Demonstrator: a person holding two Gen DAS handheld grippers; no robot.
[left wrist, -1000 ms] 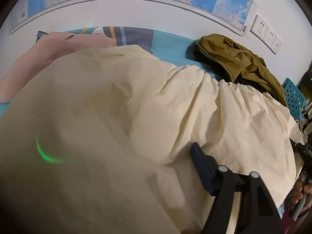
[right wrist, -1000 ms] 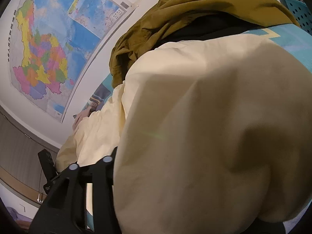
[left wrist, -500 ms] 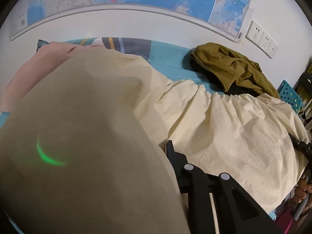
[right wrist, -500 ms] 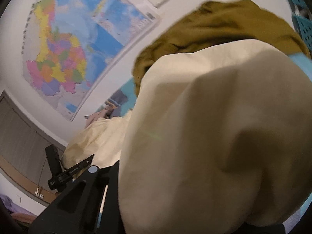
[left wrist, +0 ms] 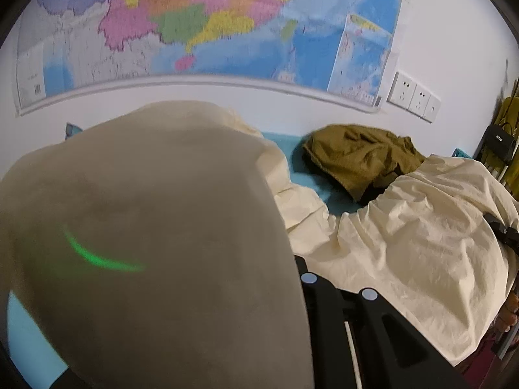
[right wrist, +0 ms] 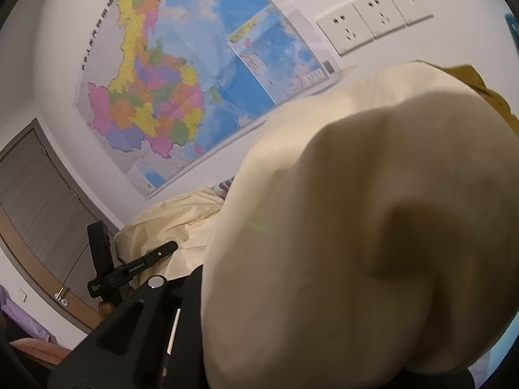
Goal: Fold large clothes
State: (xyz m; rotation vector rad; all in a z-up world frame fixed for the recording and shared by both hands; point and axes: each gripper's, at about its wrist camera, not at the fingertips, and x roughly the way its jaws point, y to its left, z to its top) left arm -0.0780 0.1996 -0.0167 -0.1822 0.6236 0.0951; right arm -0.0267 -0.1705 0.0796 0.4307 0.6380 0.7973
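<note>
- The cream cloth [left wrist: 405, 227] lies across the bed [left wrist: 311, 175], and two parts of it are raised towards the cameras. I judge this is the start of a fold: both ends of one edge are lifted so that the edge can be carried over the rest.
- The left gripper [left wrist: 301, 269] has just been closing, with cloth between its jaws. The cloth hangs over it and fills the left half of the left wrist view. The tips are buried in the cloth, so the grip itself is not visible; from the way the cloth hangs from it, I judge it is clamped on the cloth.
- The right gripper [right wrist: 201, 278] has also just been closing. Cloth [right wrist: 356, 227] bulges over it and hides the tips. I judge it is clamped on the cloth as well.
- An olive garment [left wrist: 360, 159] lies in a heap on the bed near the wall, and the far edge of the cloth touches it. Probably it waits its turn.
- A map [left wrist: 207, 22] and sockets [left wrist: 415, 97] are on the wall behind the bed.
- What kind of garment the cloth is, I cannot tell: no sleeve, collar or hem shows.
- The green arc on the cloth in the left wrist view looks like a lens reflection.
- In the right wrist view the olive garment shows only as a strip at the right edge, and the bed is almost fully covered.
</note>
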